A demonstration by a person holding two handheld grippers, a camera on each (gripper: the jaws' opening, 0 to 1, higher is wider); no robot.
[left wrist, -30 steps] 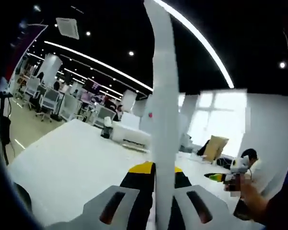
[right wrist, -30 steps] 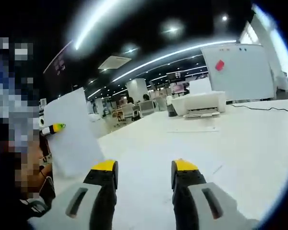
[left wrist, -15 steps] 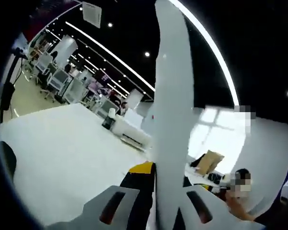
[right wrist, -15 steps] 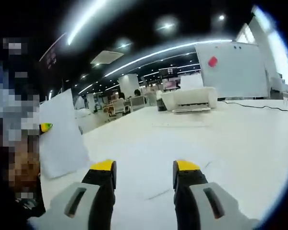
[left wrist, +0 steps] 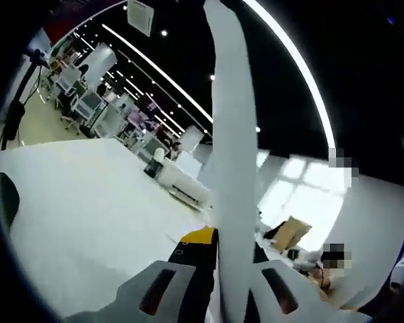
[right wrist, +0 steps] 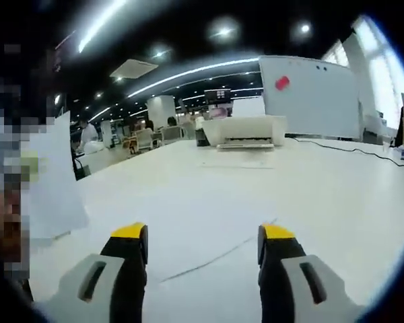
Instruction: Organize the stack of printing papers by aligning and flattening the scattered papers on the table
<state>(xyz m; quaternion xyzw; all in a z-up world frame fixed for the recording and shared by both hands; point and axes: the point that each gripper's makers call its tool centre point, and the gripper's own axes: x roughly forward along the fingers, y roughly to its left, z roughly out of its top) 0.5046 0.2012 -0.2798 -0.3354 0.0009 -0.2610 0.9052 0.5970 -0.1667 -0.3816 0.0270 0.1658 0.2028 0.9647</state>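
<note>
One paper stack (left wrist: 232,168) edge-on, top cut off, pinched in left tool (left wrist: 219,245); right tool (right wrist: 202,235) spread above white desk (right wrist: 256,195).

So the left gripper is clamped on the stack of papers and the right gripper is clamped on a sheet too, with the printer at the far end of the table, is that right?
Not quite. The right gripper holds nothing: the right gripper view shows its jaws apart over the bare table. The rest stands: in the left gripper view the left gripper is shut on the stack of papers, and the printer sits at the table's far end.
</note>
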